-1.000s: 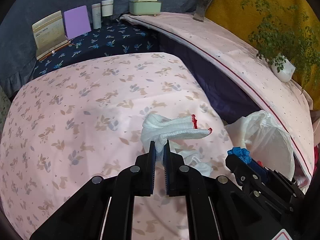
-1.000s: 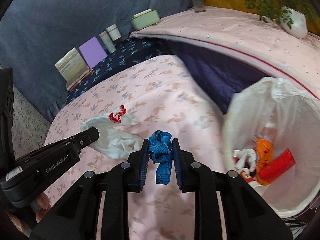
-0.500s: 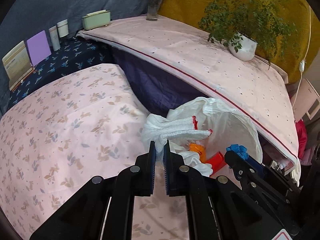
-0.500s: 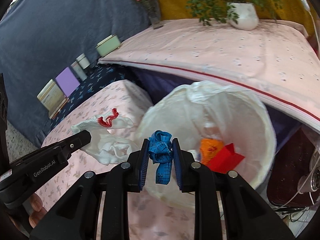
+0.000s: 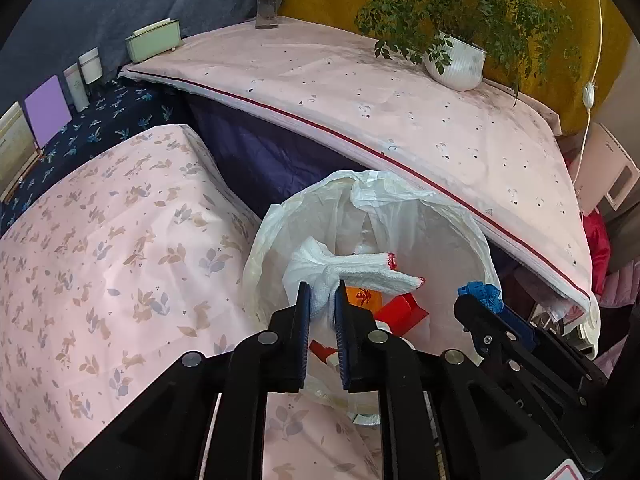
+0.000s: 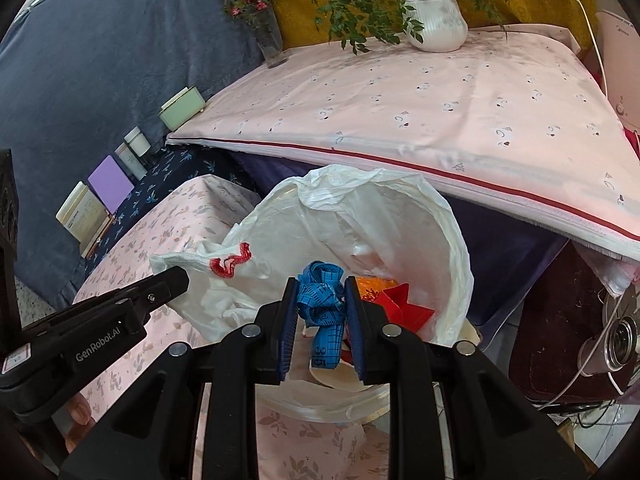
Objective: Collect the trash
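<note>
Left wrist: left gripper (image 5: 322, 308) over bin (image 5: 460, 216), jaws just been opening, glove (image 5: 360, 276) between them, loosening to drop.
Right wrist: right gripper (image 6: 322, 304) clamped on tape (image 6: 324, 296), above bin, awaiting release.

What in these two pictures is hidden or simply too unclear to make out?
- Bottom of the white-lined trash bin: both views, covered by the white knitted gloves, the crumpled blue measuring tape and both tools.
- Orange packet: its print is too small, and the right tool and the tape hide part of it.
- Left tool: it has just been opening; whether its pads still press the gloves is unclear.
- Grey device: right view, cut by the edge.
</note>
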`<control>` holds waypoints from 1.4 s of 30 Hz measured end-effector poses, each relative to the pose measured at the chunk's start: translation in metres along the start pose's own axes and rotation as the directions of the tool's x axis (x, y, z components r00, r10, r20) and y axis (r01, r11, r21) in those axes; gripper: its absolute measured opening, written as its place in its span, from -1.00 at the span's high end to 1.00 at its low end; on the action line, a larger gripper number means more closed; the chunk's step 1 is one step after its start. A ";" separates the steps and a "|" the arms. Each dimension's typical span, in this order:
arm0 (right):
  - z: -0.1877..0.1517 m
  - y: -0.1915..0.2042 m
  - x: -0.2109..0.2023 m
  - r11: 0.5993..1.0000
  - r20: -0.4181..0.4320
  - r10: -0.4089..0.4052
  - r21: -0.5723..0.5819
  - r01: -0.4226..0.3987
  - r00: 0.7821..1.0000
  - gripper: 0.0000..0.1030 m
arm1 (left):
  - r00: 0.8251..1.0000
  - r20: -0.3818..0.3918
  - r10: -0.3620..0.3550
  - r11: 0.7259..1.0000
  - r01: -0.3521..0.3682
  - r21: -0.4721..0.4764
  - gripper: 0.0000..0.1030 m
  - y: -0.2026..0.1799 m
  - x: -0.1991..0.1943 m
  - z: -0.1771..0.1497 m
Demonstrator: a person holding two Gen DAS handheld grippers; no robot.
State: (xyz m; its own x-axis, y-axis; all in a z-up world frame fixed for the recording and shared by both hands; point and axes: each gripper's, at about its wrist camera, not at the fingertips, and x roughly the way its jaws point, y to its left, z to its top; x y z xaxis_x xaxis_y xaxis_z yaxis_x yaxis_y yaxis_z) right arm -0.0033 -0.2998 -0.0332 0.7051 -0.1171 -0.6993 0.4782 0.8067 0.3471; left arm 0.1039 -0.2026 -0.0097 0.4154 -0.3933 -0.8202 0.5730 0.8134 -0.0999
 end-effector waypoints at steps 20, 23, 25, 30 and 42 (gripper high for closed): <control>0.001 0.001 0.003 1.000 -0.013 0.008 -0.010 -0.008 1.000 0.54 | 0.998 0.032 0.057 0.998 -0.057 -0.021 -0.04 0.004 -0.003 -0.005; 0.002 0.005 0.005 1.000 -0.019 0.003 -0.021 -0.004 1.000 0.54 | 0.997 0.043 0.071 0.997 -0.070 -0.026 -0.11 0.007 -0.006 -0.006; 0.002 0.008 0.005 0.999 -0.018 0.003 -0.032 -0.003 1.000 0.54 | 0.996 0.047 0.079 0.997 -0.077 -0.028 -0.13 0.009 -0.008 -0.007; 0.003 0.016 0.005 0.997 -0.018 -0.019 -0.074 0.017 1.000 0.52 | 0.993 0.059 0.099 0.995 -0.097 -0.038 -0.22 0.014 -0.012 -0.010; 0.002 0.023 0.000 0.992 -0.023 -0.044 -0.120 0.041 0.999 0.30 | 0.983 0.086 0.160 0.987 -0.157 -0.041 -0.49 0.023 -0.022 -0.024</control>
State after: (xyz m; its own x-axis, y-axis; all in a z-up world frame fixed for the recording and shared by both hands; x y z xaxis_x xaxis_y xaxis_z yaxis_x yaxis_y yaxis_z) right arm 0.0086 -0.2824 -0.0244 0.6712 -0.1387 -0.7282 0.4405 0.8648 0.2413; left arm 0.0914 -0.1646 -0.0075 0.5611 -0.2931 -0.7741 0.4714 0.8819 0.0077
